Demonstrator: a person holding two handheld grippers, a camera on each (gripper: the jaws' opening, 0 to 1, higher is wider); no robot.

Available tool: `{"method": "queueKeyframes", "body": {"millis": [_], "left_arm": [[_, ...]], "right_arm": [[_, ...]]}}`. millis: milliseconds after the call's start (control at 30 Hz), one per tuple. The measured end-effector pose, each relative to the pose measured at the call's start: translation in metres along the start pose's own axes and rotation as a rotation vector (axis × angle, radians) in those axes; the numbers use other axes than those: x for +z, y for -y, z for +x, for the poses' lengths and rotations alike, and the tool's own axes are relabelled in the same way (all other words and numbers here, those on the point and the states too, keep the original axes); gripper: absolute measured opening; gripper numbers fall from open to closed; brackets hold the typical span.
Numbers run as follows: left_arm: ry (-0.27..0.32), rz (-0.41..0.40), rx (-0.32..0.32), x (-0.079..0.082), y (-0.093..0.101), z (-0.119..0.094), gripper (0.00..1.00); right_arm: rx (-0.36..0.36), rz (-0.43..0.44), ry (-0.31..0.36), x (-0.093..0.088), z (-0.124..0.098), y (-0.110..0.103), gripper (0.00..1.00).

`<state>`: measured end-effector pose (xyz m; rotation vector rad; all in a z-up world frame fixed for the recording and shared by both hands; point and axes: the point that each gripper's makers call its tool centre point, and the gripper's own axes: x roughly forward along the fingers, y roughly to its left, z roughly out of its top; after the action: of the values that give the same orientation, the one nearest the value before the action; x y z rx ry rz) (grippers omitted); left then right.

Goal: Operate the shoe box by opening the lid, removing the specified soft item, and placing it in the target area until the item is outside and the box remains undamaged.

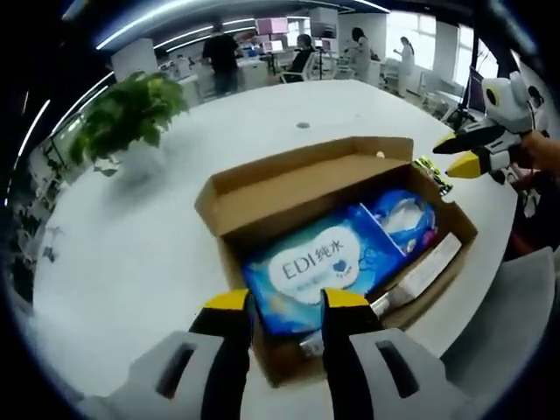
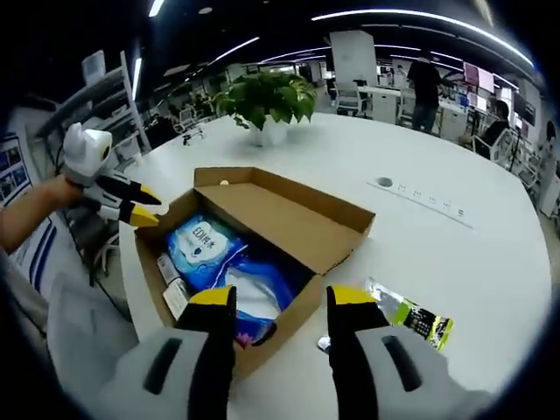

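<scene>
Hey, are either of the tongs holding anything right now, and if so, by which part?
Nothing is held. The left tongs and right tongs are both open, hovering over the open shoe box with the blue wipes pack inside.

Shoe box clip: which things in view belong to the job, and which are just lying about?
Job:
- shoe box, lid already open
- blue wipes pack inside it
- second blue soft pack inside it
- left gripper, open
- right gripper, open

Lying about:
- potted plant
- green-and-black packet on the table beside the box
- white table
- people at desks behind
</scene>
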<state>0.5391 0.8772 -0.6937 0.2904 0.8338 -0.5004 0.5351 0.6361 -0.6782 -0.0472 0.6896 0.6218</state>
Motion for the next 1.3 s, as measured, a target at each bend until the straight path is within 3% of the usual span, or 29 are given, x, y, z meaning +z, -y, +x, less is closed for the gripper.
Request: {"method": "queueKeyframes", "body": {"millis": [267,633,933,1300], "left_arm": [[-0.001,-0.061,0.036,-0.021,-0.02,-0.002,0.28],[-0.021,-0.125,0.034,-0.043,-0.025,0.004,0.2],[-0.013,-0.202,-0.005,-0.048,-0.014,0.007,0.07],[-0.017,-0.217,-0.007,-0.049,-0.016,0.01,0.06]], "right_arm": [[0.035,-0.028,-0.018,0.0,0.018,-0.018,0.37],[0.074,-0.047,-0.045,-0.002,0.05,-0.037,0.35],[0.092,-0.068,-0.081,-0.005,0.074,-0.045,0.33],[0.122,-0.068,-0.11,-0.007,0.101,-0.056,0.31]]}}
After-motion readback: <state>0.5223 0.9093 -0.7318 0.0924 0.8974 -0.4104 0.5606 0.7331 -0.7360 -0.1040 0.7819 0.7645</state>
